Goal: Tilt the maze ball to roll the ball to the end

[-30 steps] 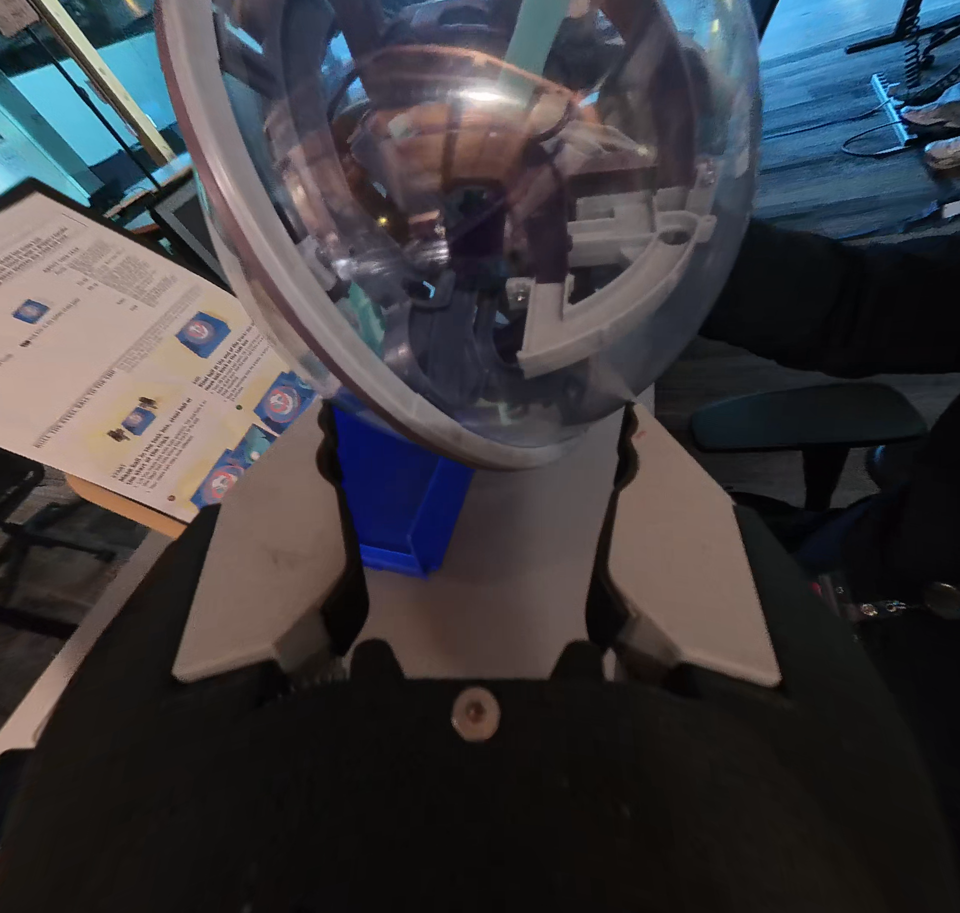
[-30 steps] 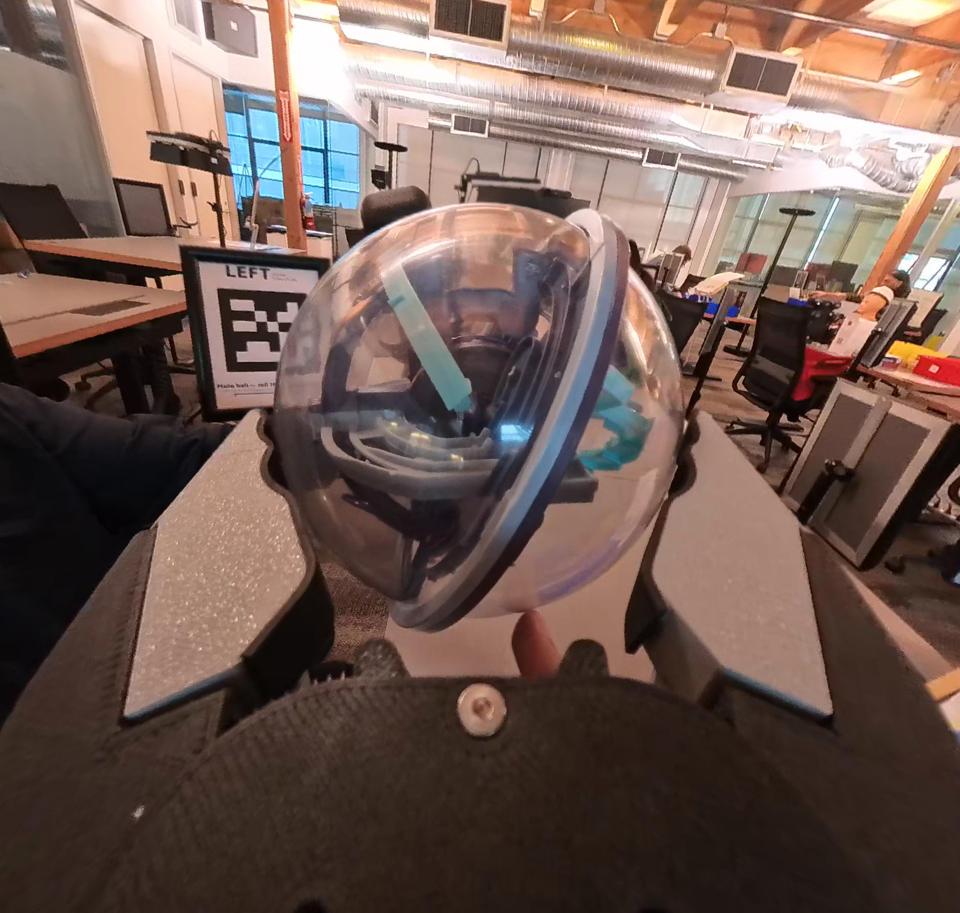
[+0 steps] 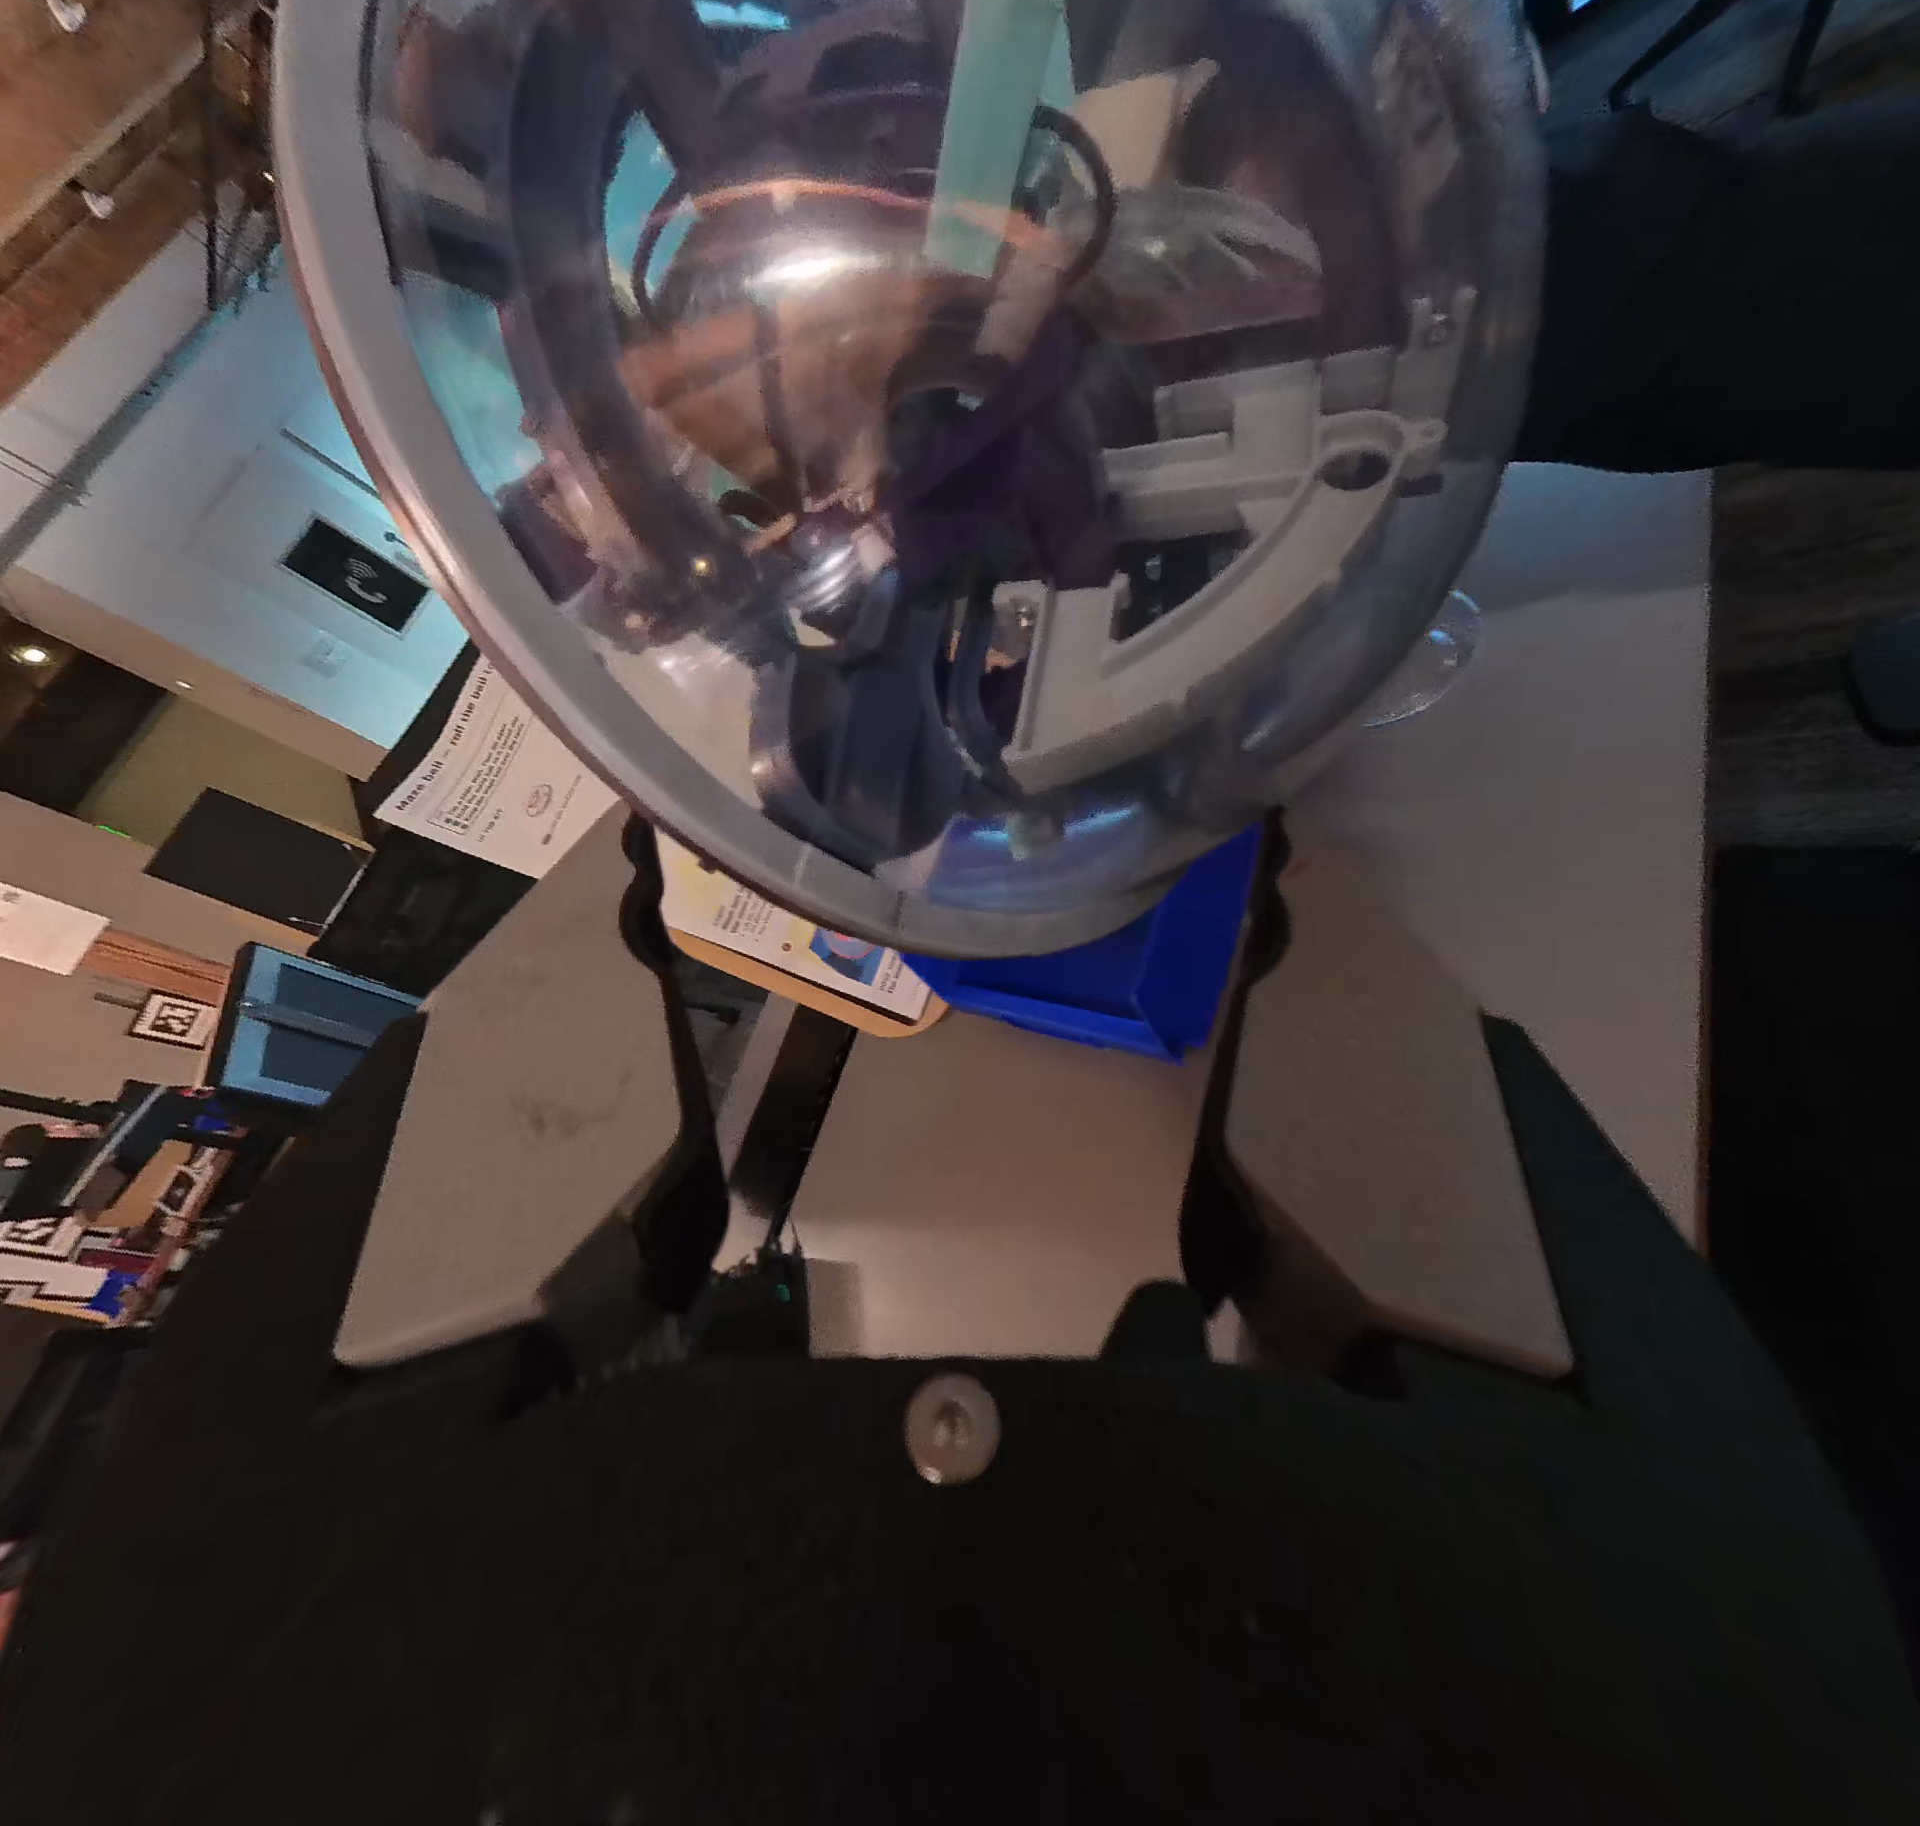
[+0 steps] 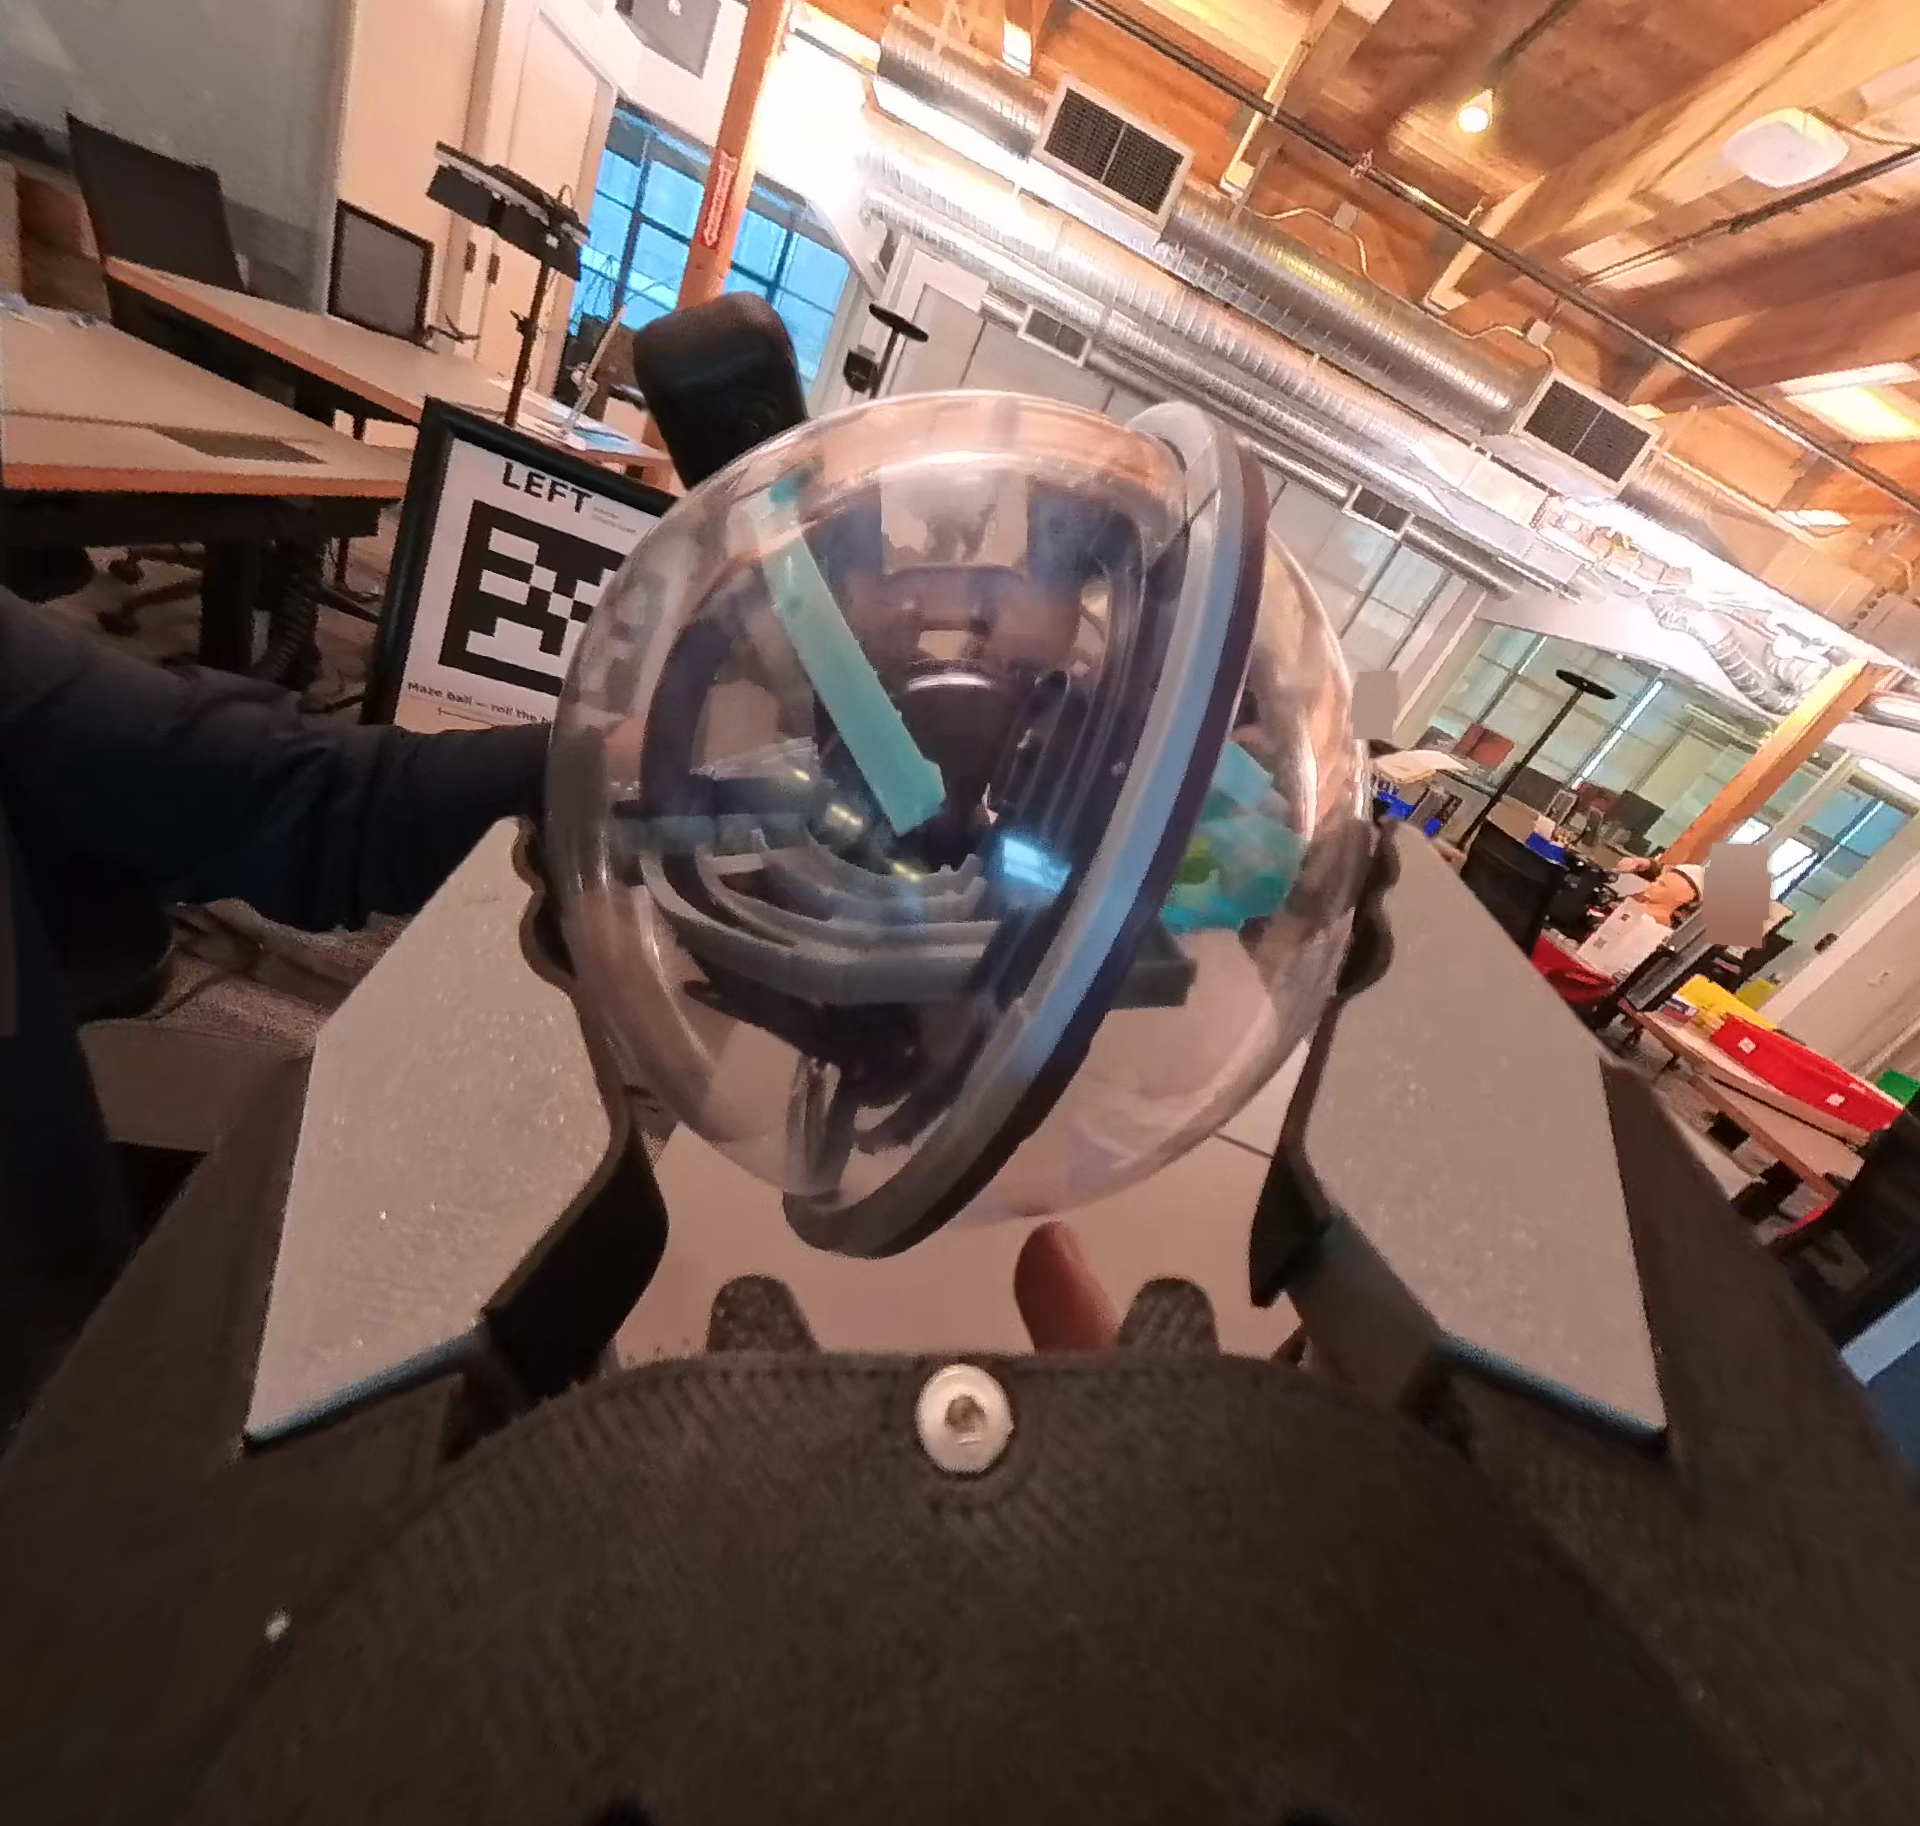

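The maze ball [image 4: 935, 820] is a clear sphere with a grey seam ring and grey, teal and dark tracks inside. It is held in the air between both grippers. My right gripper [image 4: 951, 893] is shut on it, its fingertips [image 4: 540, 893] pressing the ball's left and right sides. My left gripper [image 3: 951, 841] grips the lower part of the ball [image 3: 914, 405] from the opposite side, its fingertips [image 3: 646, 872] against the shell. A small shiny metal ball [image 3: 831, 576] shows among the dark tracks near the middle. In the right wrist view the ball hides the left gripper's fingers.
A grey table [image 3: 1507, 893] lies below with a blue bin [image 3: 1091, 997], a printed sheet [image 3: 800, 935] and a clear round stand [image 3: 1444, 654]. A framed marker sign [image 4: 499, 581] stands behind the ball. A dark sleeve [image 4: 208, 810] reaches in from the left. Desks and chairs stand farther off.
Both grippers have rolled together with the ball, so the room appears tilted in both views. The ball has kept its place in both grasps.
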### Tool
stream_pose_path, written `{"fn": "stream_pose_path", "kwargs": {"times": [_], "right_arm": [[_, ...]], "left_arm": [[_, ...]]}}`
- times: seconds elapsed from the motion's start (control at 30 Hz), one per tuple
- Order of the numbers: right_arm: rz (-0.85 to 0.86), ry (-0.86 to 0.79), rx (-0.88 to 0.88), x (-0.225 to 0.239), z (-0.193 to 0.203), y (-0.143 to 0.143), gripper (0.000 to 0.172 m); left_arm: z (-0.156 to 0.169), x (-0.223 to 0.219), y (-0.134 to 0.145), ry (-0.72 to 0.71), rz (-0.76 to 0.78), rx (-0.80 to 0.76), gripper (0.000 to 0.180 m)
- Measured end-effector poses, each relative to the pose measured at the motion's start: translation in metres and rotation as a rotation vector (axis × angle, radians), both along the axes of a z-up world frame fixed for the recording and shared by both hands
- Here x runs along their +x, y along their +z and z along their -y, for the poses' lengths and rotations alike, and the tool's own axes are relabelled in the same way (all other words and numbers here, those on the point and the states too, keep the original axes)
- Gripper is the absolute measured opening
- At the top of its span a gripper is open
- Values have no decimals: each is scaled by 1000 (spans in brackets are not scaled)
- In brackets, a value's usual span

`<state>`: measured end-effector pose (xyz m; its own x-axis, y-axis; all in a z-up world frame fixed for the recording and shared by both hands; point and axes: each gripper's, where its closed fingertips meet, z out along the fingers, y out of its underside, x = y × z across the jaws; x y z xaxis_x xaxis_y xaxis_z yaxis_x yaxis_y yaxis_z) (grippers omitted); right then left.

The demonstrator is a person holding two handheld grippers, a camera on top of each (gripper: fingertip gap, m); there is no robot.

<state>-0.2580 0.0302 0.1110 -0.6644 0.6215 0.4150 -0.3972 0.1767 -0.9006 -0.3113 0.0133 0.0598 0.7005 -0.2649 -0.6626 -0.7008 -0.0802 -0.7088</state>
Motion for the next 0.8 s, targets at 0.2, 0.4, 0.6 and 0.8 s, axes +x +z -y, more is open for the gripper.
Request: {"fn": "stream_pose_path", "kwargs": {"times": [0.2, 0.4, 0.6, 0.8], "right_arm": [[-72, 22, 38, 1, 0, -5, 146], [-139, -8, 115, 2, 4, 7, 146], [-163, -31, 173, 2, 7, 13, 146], [-172, -74, 248, 0, 7, 16, 146]], "left_arm": [[-1, -2, 0, 21, -88, 52, 112], [-7, -9, 5, 73, -149, 88, 111], [-10, -13, 9, 93, -181, 127, 111], [-17, -18, 12, 111, -204, 168, 111]]}}
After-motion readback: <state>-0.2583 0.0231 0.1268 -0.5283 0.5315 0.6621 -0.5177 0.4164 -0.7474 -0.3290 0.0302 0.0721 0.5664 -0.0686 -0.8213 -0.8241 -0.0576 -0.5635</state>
